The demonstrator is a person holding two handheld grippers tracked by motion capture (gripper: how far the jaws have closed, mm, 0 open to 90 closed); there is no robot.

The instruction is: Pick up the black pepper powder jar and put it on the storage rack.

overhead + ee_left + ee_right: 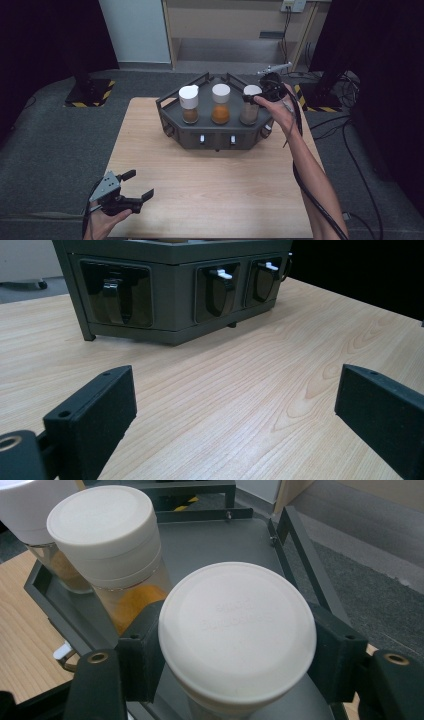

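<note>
White plastic is what the right gripper (237, 650) has between its jaws: the cap of the right-hand jar (249, 105), one black pad pressed against each side of the lid (237, 635). That jar stands upright at the right end of the dark grey rack (216, 137), in line with the middle jar (220, 104), which holds orange powder, and the left jar (189, 104), which holds something brown. By the look of it this is the grasp step, just closed and nothing lifted yet; the jar's base seems to sit in the rack.

Next move, I'd say, is a straight pull upward or a twist of the cap, and either one wants care: the middle jar stands just beside, so any sideways swing could knock it, and a grip on the cap alone could loosen the lid instead of raising the jar.

Down at the near left corner, the left gripper (140, 185) hovers low over the table (210, 190) with jaws spread wide, pinching nothing, pointing toward the rack's front panel (165, 295).

Pale wood grain for the tabletop, grey carpet around it, black curtains at the sides, a wooden shelf against the far wall.
</note>
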